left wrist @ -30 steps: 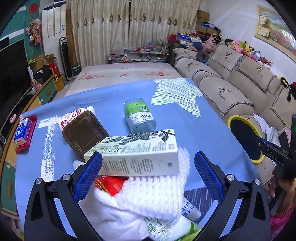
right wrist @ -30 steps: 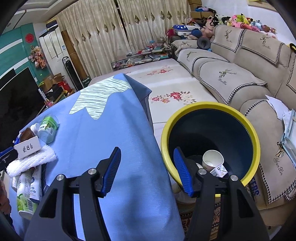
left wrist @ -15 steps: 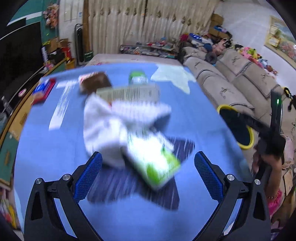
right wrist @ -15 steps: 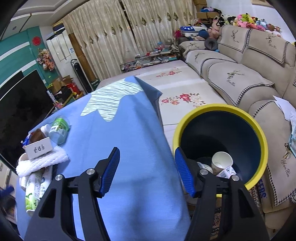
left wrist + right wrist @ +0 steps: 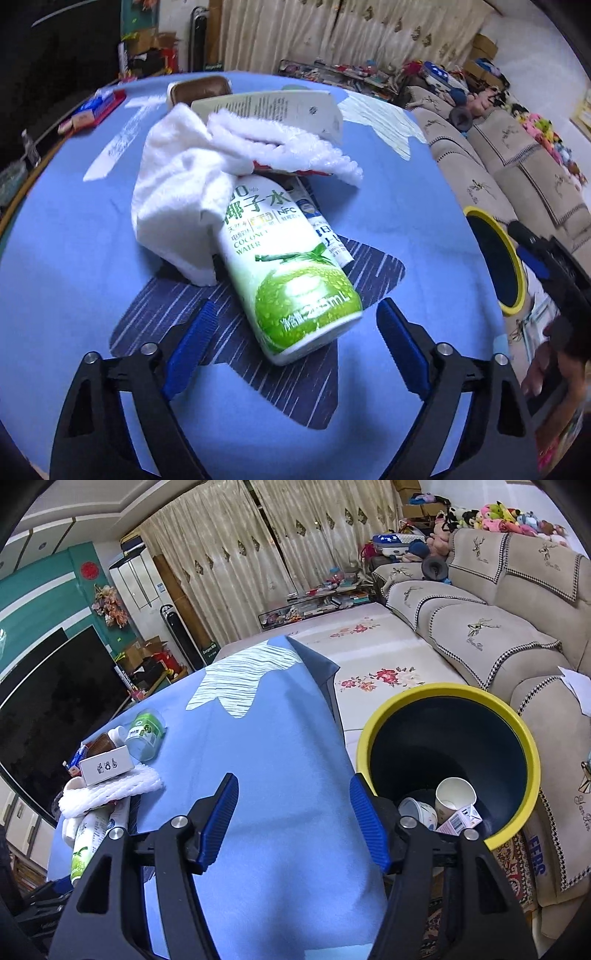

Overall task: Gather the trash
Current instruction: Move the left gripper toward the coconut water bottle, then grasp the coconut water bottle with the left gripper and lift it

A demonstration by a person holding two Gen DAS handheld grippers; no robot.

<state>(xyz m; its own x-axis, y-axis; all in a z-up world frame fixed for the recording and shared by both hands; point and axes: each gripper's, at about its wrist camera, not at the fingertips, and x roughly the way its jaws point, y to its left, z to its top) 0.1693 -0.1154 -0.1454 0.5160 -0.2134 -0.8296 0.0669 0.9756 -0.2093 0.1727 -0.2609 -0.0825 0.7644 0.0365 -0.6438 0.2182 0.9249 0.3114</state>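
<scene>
A white and green coconut-water bottle [image 5: 288, 273] lies on its side on the blue tablecloth [image 5: 74, 258], its top tucked under a white towel [image 5: 177, 184]. My left gripper [image 5: 295, 314] points down at the bottle's base; its jaws are closing, the base sits between the blue pads, and neither pad touches it. A long pale carton [image 5: 273, 107] rests on the towel, and a white tube [image 5: 325, 229] lies beside the bottle. My right gripper [image 5: 293, 790] hangs open and empty over the table edge, beside the yellow-rimmed bin [image 5: 443, 698], which holds a paper cup [image 5: 454, 797] and a small carton [image 5: 461, 819].
A brown case [image 5: 199, 90] and a clear jar with a green label [image 5: 146, 733] lie behind the pile. A red and blue packet [image 5: 92, 109] sits at the table's far left edge. The sofa [image 5: 498, 638] stands behind the bin and a dark TV [image 5: 55, 694] to the left.
The left gripper has swung from the carton and towel to the coconut-water bottle, sunk closer to it, and its jaws have narrowed. The right gripper has barely moved.
</scene>
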